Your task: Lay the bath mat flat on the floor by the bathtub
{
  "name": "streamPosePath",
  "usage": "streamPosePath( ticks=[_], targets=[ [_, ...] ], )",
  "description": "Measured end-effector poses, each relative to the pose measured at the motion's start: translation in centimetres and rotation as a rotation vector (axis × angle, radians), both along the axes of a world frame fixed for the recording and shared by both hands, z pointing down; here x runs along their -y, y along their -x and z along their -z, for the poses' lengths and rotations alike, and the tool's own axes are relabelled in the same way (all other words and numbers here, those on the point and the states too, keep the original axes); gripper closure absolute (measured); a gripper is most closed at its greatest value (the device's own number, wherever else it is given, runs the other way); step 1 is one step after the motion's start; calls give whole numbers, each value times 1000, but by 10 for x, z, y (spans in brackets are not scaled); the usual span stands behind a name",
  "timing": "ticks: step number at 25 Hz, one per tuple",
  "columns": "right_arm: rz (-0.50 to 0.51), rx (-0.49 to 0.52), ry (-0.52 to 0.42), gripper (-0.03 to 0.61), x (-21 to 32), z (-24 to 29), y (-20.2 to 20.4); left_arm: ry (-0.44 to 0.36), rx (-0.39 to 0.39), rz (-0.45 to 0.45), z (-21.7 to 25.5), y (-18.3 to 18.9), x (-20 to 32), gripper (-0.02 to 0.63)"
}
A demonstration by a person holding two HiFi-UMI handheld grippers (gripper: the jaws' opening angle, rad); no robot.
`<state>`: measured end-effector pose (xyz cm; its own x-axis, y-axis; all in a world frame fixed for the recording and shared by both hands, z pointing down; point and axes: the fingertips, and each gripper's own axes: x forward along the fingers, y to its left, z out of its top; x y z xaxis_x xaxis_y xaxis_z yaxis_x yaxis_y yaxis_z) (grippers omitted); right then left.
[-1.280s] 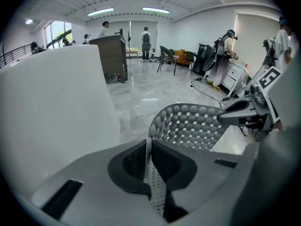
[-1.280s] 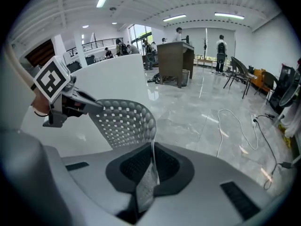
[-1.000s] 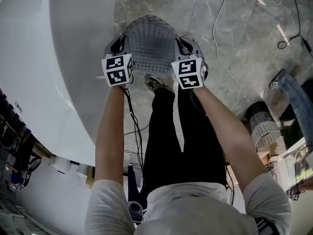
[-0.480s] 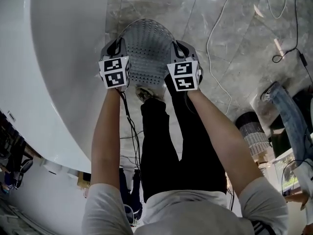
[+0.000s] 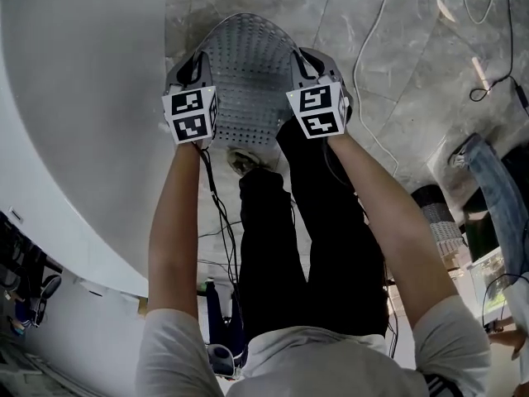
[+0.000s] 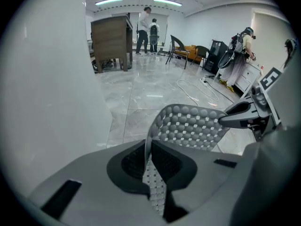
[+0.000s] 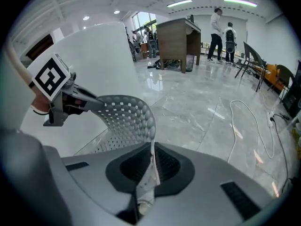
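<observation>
Grey plastic jaws nearest: left gripper [image 6: 149, 161], on the tub side, is pinched tight on one edge of the bath mat [image 6: 193, 126]. Right gripper [image 7: 151, 166], on the side away from the bathtub [image 5: 74, 98], is clamped on the opposite edge the same way. Only the thin sheet sits betw. each pair of pads, no gap to spare.

Mat is perforated grey rubber, bowed up into an arch betw. the two grips. It hangs just beside the tub's outer wall, above the marble floor [image 5: 397, 98] & just ahead of the person's shoe [image 5: 248, 162]. It isn't flat; whether its far edge touches the floor I can't tell.

Step, I'd judge: bringing the mat down to the floor alongside the tub. Next move calls for both grips low & level w/ each other, drawn apart to take out the arch, mat squared to the tub wall, then release.

White cable [image 5: 368, 64] lies on the floor farther from the tub, well apart from the mat.
</observation>
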<state>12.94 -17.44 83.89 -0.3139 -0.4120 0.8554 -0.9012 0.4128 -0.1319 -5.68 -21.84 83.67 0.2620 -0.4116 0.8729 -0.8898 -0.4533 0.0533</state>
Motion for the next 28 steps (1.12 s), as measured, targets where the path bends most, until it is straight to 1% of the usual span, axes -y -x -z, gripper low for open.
streamPosePath(
  ticks=[6,10,17,21,23,25,28],
  targets=[
    [69,-11,-46,557,0,-24,0,-19,-13,-24,-25,1,2,594],
    [86,-20,-60,557,-4,-35,0,-25,-21,-38,-35,5,1,594],
    [87,-28,-77,557,-6,-61,5,-25,-19,-90,-63,3,2,594],
    [37,-40,-79,557,-1,-86,-6,-40,-14,-108,-82,3,5,594],
    [29,-52,-93,557,3,-98,-12,-47,-7,-118,-93,2,8,594],
    [42,-58,-111,557,6,-107,-11,-51,3,-124,-105,5,11,594],
    [41,-66,-144,557,18,-124,-14,-81,7,-129,-124,3,29,594]
  ],
)
